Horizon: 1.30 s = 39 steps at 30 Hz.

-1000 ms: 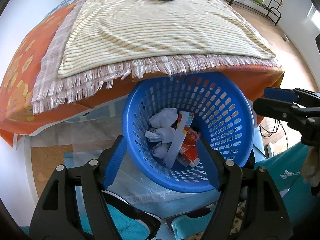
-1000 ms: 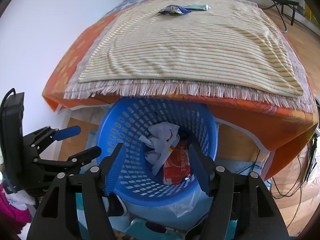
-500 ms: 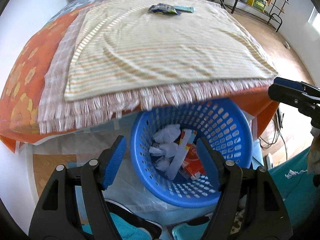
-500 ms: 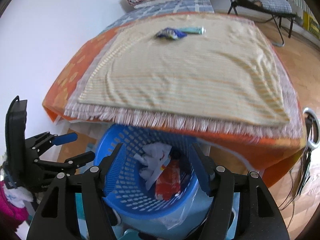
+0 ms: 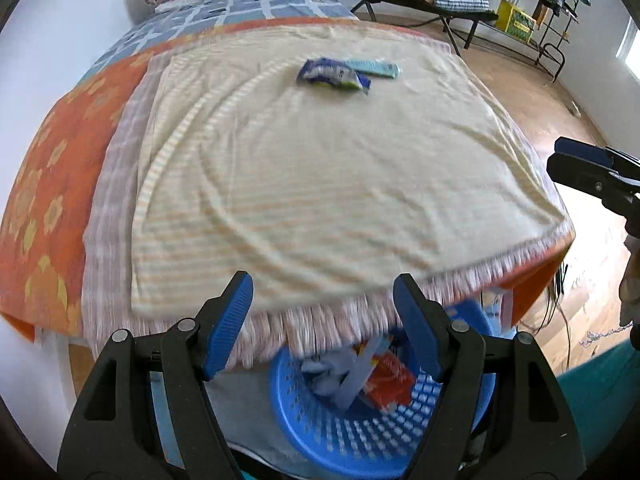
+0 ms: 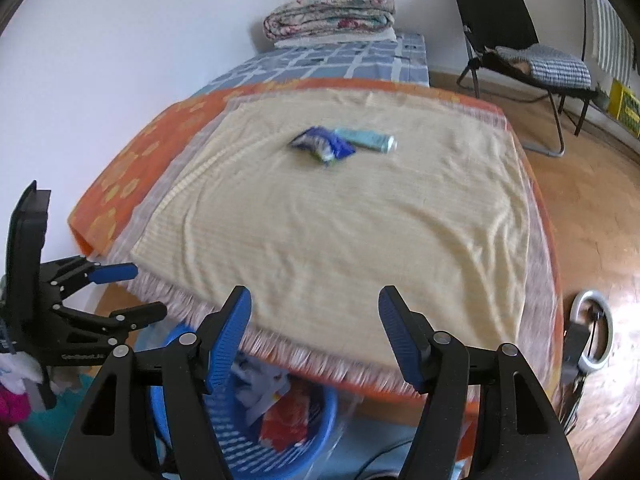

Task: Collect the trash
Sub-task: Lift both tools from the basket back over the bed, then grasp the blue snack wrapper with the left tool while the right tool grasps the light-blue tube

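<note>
A blue snack wrapper and a pale blue tube lie side by side far off on the striped cream blanket. Below the bed's near edge stands a blue perforated basket holding crumpled white paper and a red packet. My left gripper is open and empty above the fringe. My right gripper is open too, nothing between its fingers. Each gripper shows at the edge of the other's view.
An orange flowered cover and a blue checked sheet lie under the blanket. A folded quilt sits at the bed's far end. A black folding chair and a ring light stand on the wooden floor at right.
Both grippers rose and swung from over the basket toward the bed top. The basket slid to the bottom of both views and the wrapper and tube came closer.
</note>
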### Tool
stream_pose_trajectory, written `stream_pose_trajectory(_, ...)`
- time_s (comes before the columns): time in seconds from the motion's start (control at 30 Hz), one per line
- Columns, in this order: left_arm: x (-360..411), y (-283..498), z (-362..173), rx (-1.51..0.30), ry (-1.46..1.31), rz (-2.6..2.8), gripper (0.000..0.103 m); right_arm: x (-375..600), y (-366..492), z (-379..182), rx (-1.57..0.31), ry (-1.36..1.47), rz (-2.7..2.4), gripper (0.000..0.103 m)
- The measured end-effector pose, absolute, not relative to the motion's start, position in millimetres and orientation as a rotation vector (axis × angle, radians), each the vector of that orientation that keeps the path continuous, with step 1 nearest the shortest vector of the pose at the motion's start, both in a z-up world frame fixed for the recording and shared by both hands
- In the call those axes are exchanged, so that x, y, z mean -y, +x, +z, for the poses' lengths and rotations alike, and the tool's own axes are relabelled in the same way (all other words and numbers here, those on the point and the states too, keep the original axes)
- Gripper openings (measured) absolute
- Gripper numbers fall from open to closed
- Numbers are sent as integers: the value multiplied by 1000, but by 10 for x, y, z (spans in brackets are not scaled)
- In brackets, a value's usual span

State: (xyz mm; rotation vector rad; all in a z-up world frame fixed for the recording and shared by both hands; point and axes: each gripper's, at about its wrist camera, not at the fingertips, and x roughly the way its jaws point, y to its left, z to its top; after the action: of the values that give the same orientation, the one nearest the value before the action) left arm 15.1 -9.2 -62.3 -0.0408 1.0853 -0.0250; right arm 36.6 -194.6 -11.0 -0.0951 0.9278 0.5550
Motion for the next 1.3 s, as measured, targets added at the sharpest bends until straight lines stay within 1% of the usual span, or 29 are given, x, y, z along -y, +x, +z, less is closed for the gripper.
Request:
stream_pose_trajectory(0.13,54,452,-584,-1083,-54,-18,75,1932,622,-66,-909,-141,569,66)
stream_pose_trajectory(0.27,-7,768,-583,-1097,-102,-20,75,1913,944,-100,-941,-145,588,66)
stream_pose_trajectory(0.4,-35,1097,-612,-1108,-134,-29,75,1900,1338,-192,-1004,-118,599,66)
stream_pose_trajectory(0.77,-130,1908,-755,-1136,-238,-51,75,1651,2159,-477,-1029,-228,642,66)
stream_pose_trajectory(1.0,-187,2209,-888,-1148,-220,-58,75,1452,2612,-662,-1032,-289,664,66)
stream_pose_trajectory(1.3,-255,2345,-968,-1154,-229,-85,75,1116,2945,-954,-1038,-413,671,66)
